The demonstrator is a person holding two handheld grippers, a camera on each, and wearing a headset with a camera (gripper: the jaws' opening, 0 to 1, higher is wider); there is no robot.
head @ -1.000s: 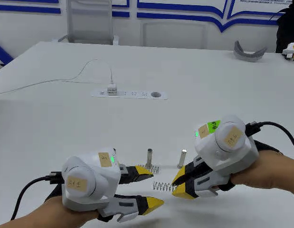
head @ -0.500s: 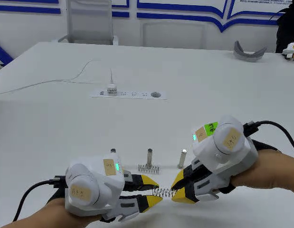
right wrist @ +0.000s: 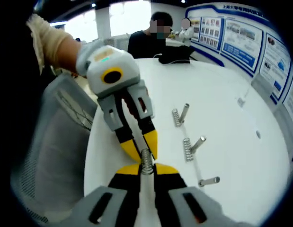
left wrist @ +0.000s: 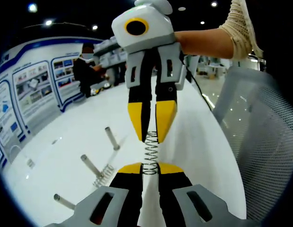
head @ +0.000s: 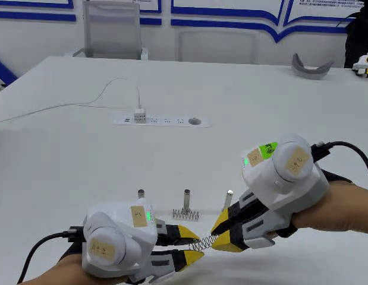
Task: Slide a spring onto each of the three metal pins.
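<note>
A small metal spring (head: pixel 203 242) stretches between my two grippers, just above the table. My left gripper (head: pixel 193 244) is shut on its left end, seen between my own yellow tips (left wrist: pixel 150 168). My right gripper (head: pixel 220 235) is shut on the other end (right wrist: pixel 145 165). In each gripper view the opposite gripper comes down from the top onto the spring (left wrist: pixel 150 149). Three metal pins stand upright in a row behind: left (head: pixel 141 193), middle (head: pixel 186 199), right (head: pixel 229 198). Another spring (head: pixel 185 214) lies by the middle pin. The right gripper view has a spring (right wrist: pixel 175 117) beside the far pin (right wrist: pixel 184 112).
A white power strip (head: pixel 163 120) with a plugged-in charger and cable lies across the middle of the white table (head: pixel 65 160). A grey curved object (head: pixel 311 66) rests at the far right. A chair (head: pixel 111 28) stands behind the table. People sit at a far table (right wrist: pixel 160 38).
My left gripper has come in from the left and shut on the free end of the spring that the right gripper held. The spring now spans both grippers.
</note>
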